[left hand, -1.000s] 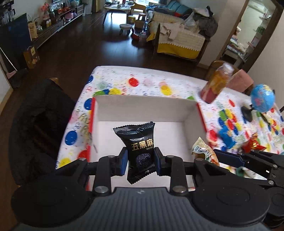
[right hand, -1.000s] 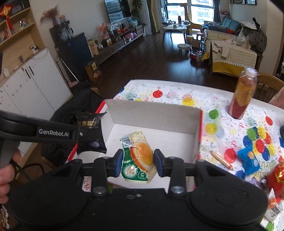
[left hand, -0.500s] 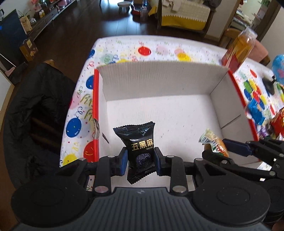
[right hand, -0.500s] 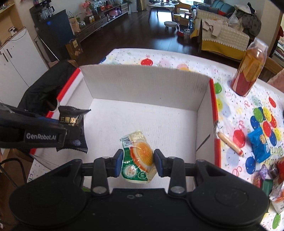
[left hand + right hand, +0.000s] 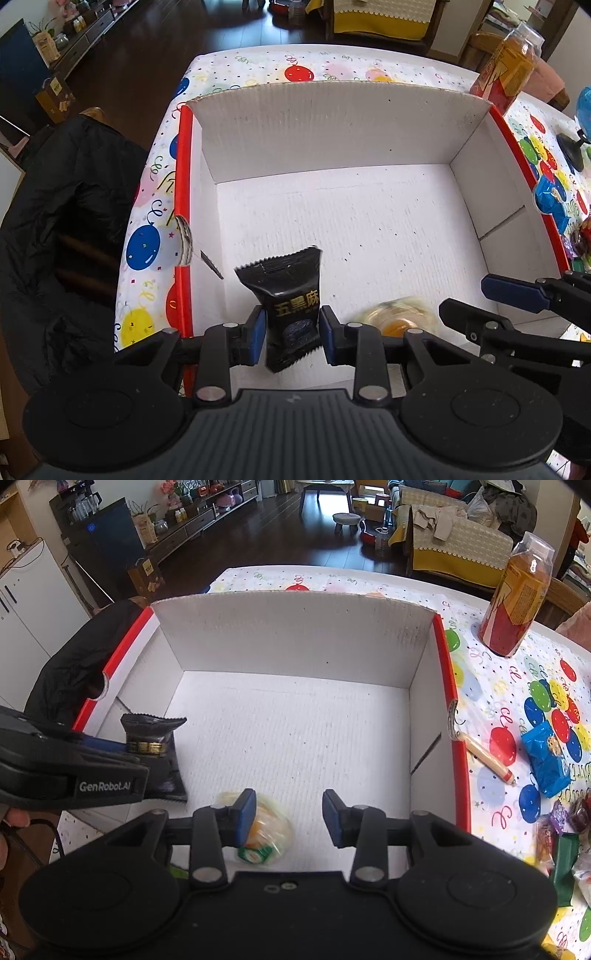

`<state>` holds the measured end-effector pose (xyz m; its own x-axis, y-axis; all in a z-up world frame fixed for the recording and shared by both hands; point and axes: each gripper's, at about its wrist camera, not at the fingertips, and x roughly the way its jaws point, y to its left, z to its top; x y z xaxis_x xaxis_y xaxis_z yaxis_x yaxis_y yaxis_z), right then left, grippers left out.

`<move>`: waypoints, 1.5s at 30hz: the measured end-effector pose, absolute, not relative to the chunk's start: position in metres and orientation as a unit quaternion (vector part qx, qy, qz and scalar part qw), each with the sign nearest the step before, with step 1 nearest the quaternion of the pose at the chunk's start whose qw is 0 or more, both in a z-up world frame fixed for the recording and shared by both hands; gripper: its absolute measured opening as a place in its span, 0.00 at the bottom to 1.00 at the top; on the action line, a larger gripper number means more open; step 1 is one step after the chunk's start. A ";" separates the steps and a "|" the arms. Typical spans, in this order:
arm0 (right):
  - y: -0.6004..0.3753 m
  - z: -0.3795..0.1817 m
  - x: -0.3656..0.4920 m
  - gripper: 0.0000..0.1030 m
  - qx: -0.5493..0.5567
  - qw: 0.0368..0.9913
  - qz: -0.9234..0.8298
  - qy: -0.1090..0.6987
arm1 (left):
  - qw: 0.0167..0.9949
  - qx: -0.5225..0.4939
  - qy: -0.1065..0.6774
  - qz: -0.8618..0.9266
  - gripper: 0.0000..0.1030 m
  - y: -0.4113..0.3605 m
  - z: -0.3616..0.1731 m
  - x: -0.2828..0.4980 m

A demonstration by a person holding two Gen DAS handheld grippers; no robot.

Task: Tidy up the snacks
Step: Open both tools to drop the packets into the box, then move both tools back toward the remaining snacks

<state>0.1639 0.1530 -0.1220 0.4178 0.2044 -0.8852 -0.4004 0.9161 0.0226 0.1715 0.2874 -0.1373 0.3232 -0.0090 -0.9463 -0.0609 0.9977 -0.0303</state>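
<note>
Nearest, the left gripper (image 5: pixel 291 330) pinches a black snack packet (image 5: pixel 291 306) upright by its lower half, long axis vertical, directly over the near-left floor of the white box (image 5: pixel 295 635). Beside it, the right gripper (image 5: pixel 289 818) has its jaws spread, and a blurred orange-and-green snack (image 5: pixel 264 834) sits just inside its left finger, low over the box's near floor. Beyond the box's right wall lie more snacks and a bottle (image 5: pixel 517 602).
</note>
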 end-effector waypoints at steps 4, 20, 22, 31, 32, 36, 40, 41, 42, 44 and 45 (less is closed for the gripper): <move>0.148 -0.116 0.161 0.43 -0.090 0.839 0.179 0.506 | 0.818 -0.035 0.574 0.010 0.54 0.286 -0.132 0.169; 0.121 -0.064 0.127 0.83 -0.042 0.871 0.178 0.456 | 0.847 -0.045 0.529 -0.010 0.66 0.285 -0.091 0.138; 0.116 -0.057 0.120 0.85 -0.037 0.875 0.176 0.450 | 0.853 -0.047 0.519 -0.020 0.67 0.283 -0.083 0.132; 0.082 -0.026 0.083 0.99 -0.014 0.892 0.161 0.422 | 0.876 -0.043 0.475 -0.063 0.80 0.260 -0.053 0.102; 0.078 -0.023 0.079 0.99 -0.012 0.894 0.160 0.419 | 0.878 -0.041 0.471 -0.070 0.80 0.256 -0.050 0.099; 0.056 -0.015 0.066 1.00 0.003 0.901 0.152 0.407 | 0.885 -0.033 0.455 -0.092 0.83 0.235 -0.038 0.087; 0.022 -0.010 0.052 1.00 0.023 0.906 0.138 0.399 | 0.889 -0.029 0.445 -0.105 0.84 0.212 -0.030 0.080; 0.012 -0.009 0.049 1.00 0.026 0.908 0.136 0.396 | 0.890 -0.031 0.443 -0.107 0.87 0.206 -0.029 0.078; 0.002 -0.009 0.045 1.00 0.028 0.909 0.132 0.394 | 0.889 -0.032 0.443 -0.111 0.90 0.199 -0.029 0.078; -0.020 -0.009 0.037 1.00 0.034 0.913 0.120 0.389 | 0.889 -0.039 0.441 -0.119 0.98 0.184 -0.028 0.077; -0.033 -0.009 0.034 1.00 0.038 0.914 0.113 0.387 | 0.889 -0.040 0.440 -0.121 0.99 0.176 -0.028 0.076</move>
<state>0.0339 -0.0328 -0.0092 0.6752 0.2369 -0.6985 -0.1778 0.9714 0.1576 0.0760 0.1756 -0.0284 0.5838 -0.2505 -0.7723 0.1799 0.9675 -0.1779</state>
